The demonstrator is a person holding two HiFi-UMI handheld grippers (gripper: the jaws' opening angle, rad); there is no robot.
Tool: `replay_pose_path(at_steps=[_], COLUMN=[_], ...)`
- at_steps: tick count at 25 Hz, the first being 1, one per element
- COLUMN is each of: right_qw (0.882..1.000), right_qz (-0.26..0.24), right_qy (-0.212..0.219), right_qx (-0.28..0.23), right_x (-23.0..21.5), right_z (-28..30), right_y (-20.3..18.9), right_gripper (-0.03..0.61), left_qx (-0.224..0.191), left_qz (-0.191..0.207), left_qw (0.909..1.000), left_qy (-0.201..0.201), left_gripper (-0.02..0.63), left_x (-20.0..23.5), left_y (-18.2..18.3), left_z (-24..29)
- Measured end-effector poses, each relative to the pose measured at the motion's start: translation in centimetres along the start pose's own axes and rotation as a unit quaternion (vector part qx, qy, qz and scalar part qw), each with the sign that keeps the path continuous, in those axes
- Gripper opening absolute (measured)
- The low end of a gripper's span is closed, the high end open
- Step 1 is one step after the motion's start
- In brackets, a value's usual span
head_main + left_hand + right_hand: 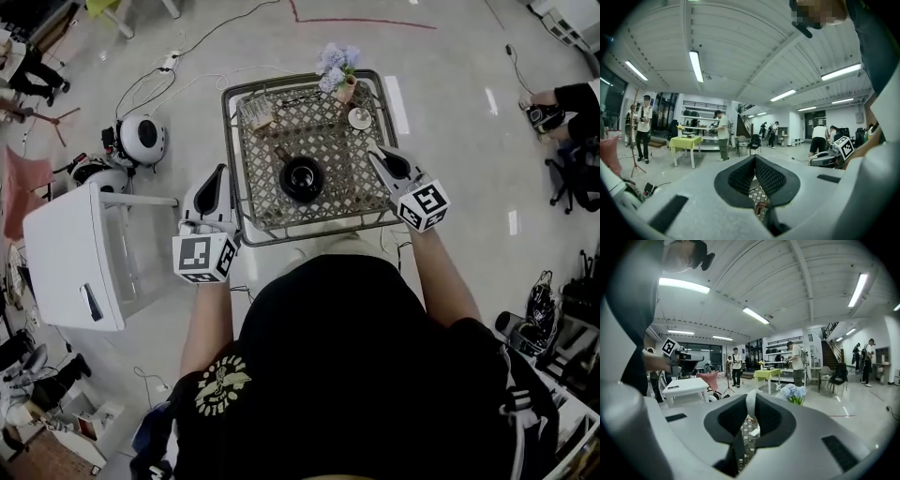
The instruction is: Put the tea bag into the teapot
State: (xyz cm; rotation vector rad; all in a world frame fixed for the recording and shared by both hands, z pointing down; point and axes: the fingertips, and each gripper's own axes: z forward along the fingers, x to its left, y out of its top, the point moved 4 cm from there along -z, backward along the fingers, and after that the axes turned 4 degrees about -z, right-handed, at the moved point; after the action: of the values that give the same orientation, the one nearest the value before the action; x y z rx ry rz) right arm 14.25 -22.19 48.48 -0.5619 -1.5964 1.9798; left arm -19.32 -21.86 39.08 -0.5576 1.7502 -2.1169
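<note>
"Where was the tea bag (750,404) when you looked?"

"Pinched in the right gripper (377,153). Its jaws were nearly together, with the white bag standing upright between the pads near the tips. It wasn't in the teapot (302,178)."

"And the teapot?"

"It was black and sat about the middle of the lattice-topped bench (267,192), with its handle pointing toward 11 o'clock. From above, its mouth looked dark and open."

"How far off was the right gripper?"

"It was near but apart from the pot, just past 2 o'clock, over the bench's right side. It was angled inward."

"What about the left gripper (220,173)?"

"It was at 9 o'clock from the teapot, with its tips at the bench's left rim. The jaws were pressed together at the tips, with nothing caught between them."

"Was anything else on the bench?"

"A vase of flowers (339,75), pale blue and lilac, stood at 1 o'clock from the pot, by the far rim. There was a small white dish (359,118) between 1 and 2 o'clock, closer in than the vase. A small clear container (256,112) sat at 11 o'clock, but I couldn't make out what was in it."

"And the person?"

"They stood at the near edge, at 6 o'clock, with both arms stretched forward."
</note>
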Motion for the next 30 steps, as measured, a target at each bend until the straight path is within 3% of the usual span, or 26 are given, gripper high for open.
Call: replay_pose_path(at_steps=[7,30], right_qw=[1.0,0.993], right_qz=[-0.003,-0.039], right_qy=[0.026,0.114], right_qx=[-0.003,0.012], right_x=[3.0,10.4], right_z=[2.4,9.6], right_y=[0.0,-0.1], right_gripper=[0.048,0.048], left_qx=[-0.01,-0.007], left_qz=[0.002,-0.01], left_qw=[0.9999,0.9955], left_qy=[-0.014,0.094], left_gripper=[-0.005,-0.005], left_x=[0.9,5.8], left_y=[-0.1,-0.8], left_z=[-3.1,-11.8])
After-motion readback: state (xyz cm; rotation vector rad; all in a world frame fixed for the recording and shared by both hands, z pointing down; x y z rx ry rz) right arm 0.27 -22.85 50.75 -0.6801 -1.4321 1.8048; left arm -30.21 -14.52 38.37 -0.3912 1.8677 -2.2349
